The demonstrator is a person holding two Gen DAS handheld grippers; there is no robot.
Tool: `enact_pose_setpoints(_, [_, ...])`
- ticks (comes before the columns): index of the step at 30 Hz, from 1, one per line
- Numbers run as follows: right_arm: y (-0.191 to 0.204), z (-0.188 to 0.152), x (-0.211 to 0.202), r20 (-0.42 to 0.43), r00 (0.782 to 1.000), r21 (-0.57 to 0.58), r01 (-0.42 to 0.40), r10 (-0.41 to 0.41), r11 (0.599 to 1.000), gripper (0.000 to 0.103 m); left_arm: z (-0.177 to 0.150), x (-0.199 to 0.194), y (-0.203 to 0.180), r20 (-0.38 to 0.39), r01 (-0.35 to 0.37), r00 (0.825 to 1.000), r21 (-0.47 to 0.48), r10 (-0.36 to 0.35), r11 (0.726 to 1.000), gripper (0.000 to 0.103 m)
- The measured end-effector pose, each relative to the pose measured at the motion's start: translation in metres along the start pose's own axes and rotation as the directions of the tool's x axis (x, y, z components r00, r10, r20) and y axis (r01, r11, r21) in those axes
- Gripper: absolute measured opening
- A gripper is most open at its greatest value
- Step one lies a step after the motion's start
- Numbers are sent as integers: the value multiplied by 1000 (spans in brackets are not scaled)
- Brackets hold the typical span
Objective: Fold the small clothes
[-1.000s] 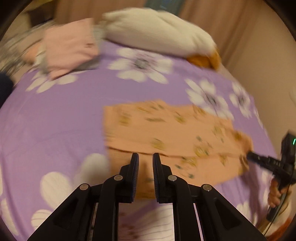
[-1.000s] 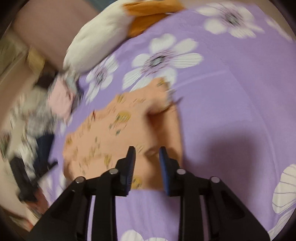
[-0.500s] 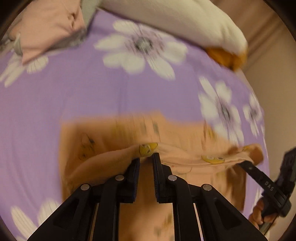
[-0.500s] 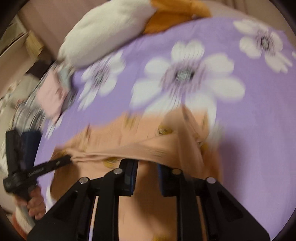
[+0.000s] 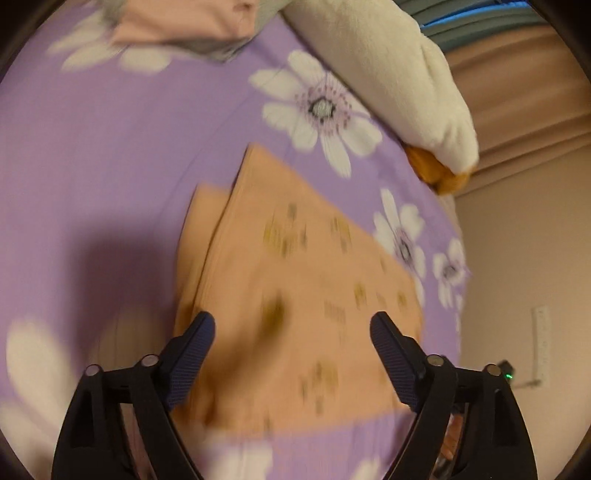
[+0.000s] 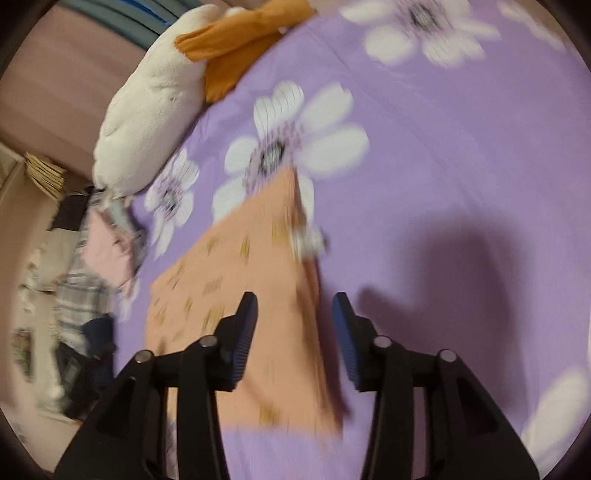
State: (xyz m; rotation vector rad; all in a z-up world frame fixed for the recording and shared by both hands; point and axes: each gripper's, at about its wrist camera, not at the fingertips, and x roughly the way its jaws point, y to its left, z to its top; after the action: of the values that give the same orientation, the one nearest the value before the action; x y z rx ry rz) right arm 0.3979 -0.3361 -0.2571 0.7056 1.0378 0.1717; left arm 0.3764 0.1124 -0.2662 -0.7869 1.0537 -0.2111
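Note:
A small orange garment with yellow prints lies folded over on the purple flowered bedsheet. My left gripper hovers over its near half, jaws opening wide, pads apart from the cloth. In the right wrist view the same garment lies below my right gripper. Its jaws are opening too, and the folded right edge runs beneath the gap with neither pad pressing on it.
A white pillow with an orange piece lies at the far edge of the bed. A pile of pink and grey clothes sits at the far left, seen also as a pile of clothes by the bed's edge. A wall stands to the right.
Both grippers carried the garment's near edge over to the far side, folding it. Both have since let go and their jaws have spread apart.

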Motion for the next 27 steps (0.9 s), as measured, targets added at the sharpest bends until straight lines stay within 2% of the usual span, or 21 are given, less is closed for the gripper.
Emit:
enact_pose_setpoints(1, [-2, -8, -2, -21, 1000, 9, -13, 14, 1000, 53, -11, -7, 1, -5, 10, 1000, -15, -10, 1000, 92])
enact_pose_setpoints(3, [1, -27, -5, -72, 997, 14, 14, -13, 1000, 54, -31, -14, 3, -50, 48, 998, -30, -50, 998, 92])
enact_pose_setpoints(6, [1, -55, -6, -130, 991, 97, 28, -15, 995, 54, -55, -7, 4, -144, 113, 982, -88, -125, 990, 92])
enact_pose_setpoints(9, [1, -88, 15, -197, 978, 176, -28, 63, 984, 54, -72, 12, 5, -184, 170, 964, -138, -194, 976, 92])
enact_pose_setpoints(11, [2, -104, 36, -227, 962, 231, -96, 150, 968, 54, -74, 28, 4, -149, 200, 963, -152, -223, 968, 92])
enact_pose_setpoints(13, [4, -111, 50, -190, 959, 281, -152, 210, 948, 54, -72, 45, 6, -71, 196, 975, -178, -211, 964, 92])
enact_pose_setpoints(14, [5, -111, 54, -138, 962, 301, -186, 235, 935, 54, -73, 48, 7, -14, 195, 979, -200, -202, 960, 91])
enact_pose_setpoints(16, [5, -107, 61, -44, 962, 347, -238, 269, 907, 54, -72, 44, 3, 88, 218, 975, -204, -204, 954, 92])
enact_pose_setpoints(18, [5, -103, 67, 15, 960, 374, -265, 280, 889, 54, -62, 48, -5, 142, 224, 969, -165, -202, 960, 92])
enact_pose_setpoints(20, [5, -99, 73, 57, 950, 401, -302, 306, 865, 53, -53, 57, -8, 158, 204, 971, -159, -179, 966, 91])
enact_pose_setpoints(22, [9, -96, 77, 88, 944, 390, -326, 317, 861, 53, -44, 63, -12, 199, 201, 966, -165, -167, 966, 92])
enact_pose_setpoints(24, [14, -88, 83, 114, 943, 387, -331, 312, 861, 53, -35, 71, -17, 223, 191, 963, -166, -151, 968, 92])
enact_pose_setpoints(27, [17, -77, 92, 143, 946, 411, -323, 290, 853, 51, -21, 83, -25, 218, 140, 970, -152, -105, 979, 89])
